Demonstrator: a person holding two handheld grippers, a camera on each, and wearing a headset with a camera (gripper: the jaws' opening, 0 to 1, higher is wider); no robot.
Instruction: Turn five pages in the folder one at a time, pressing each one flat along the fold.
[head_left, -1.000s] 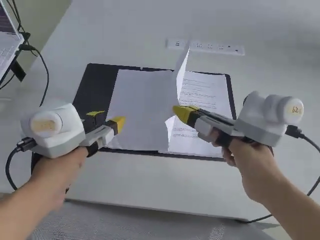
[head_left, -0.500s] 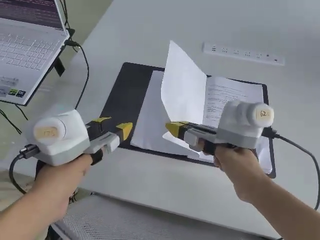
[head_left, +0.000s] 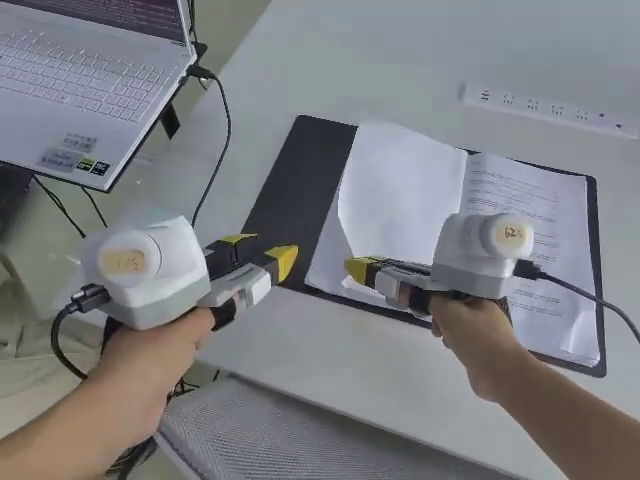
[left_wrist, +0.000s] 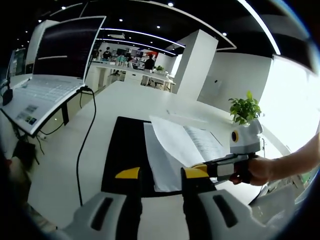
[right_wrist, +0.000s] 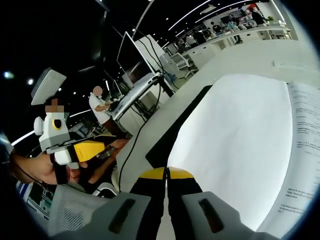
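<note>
Page (head_left: 400, 205) of the open folder (head_left: 295, 190) arches up mid-turn. Its bound edge sits on the fold (head_left: 462, 185), which runs roughly twelve to six o'clock through the folder's middle in the head view. Its free edge curls toward nine o'clock, over the left-hand leaf. A printed sheet (head_left: 540, 230) lies flat at three o'clock of the fold.

The right gripper (head_left: 356, 270) has its jaws pressed together on the page's lower free corner, about seven o'clock of the page. In the right gripper view the yellow tips meet with white paper beyond them. The left gripper (head_left: 263, 250) hovers just off the folder's eight o'clock edge, jaws spread and holding nothing, tips aimed toward three o'clock.

The right one carries the paper, and the left looks nearer to where the page should land. Pressing flat would likely call for a stroke along that twelve-to-six line.

A laptop (head_left: 90, 80) sits at ten o'clock of the folder and a power strip (head_left: 545, 108) at one o'clock.
</note>
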